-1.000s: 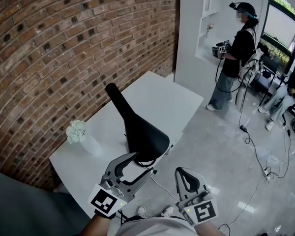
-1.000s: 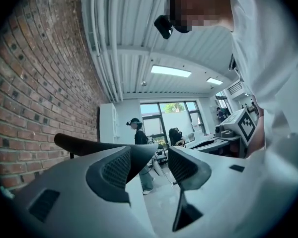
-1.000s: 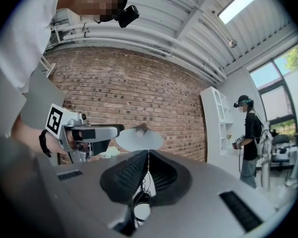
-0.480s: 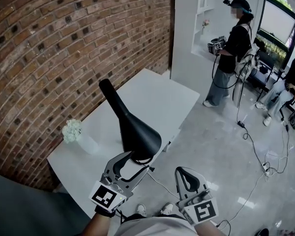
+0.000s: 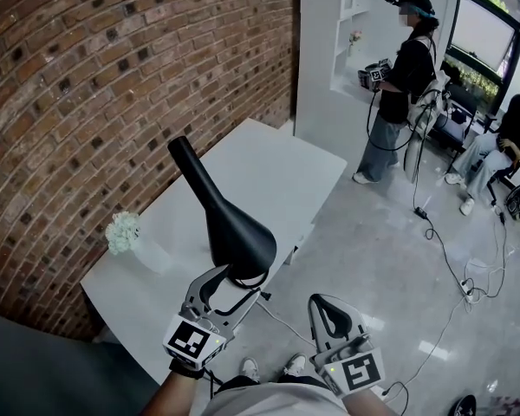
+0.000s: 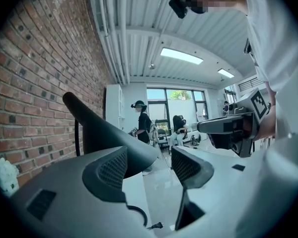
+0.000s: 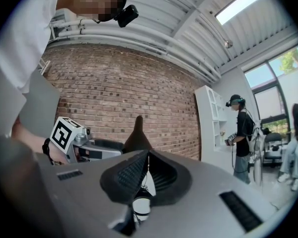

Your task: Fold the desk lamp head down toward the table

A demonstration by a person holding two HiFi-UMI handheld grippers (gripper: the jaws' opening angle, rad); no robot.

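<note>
White rectangular table [image 5: 269, 172] by red brick wall [image 5: 87, 76]. Left gripper [image 5: 245, 284] jaws just opened, with the black cone-shaped desk lamp head [image 5: 234, 232] rim loose between them. Right gripper [image 5: 325, 303] pinched together, empty.

No letters, brands or numbers can be read anywhere. The only sign-like marks are black-and-white square code patterns, one on the left claw [image 5: 241, 284] and one on the right claw [image 5: 325, 306].

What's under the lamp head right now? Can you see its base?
In the head view, only the white table shows beneath the black lamp head. The wide head itself covers its base and stand, so neither can be seen from there.
</note>
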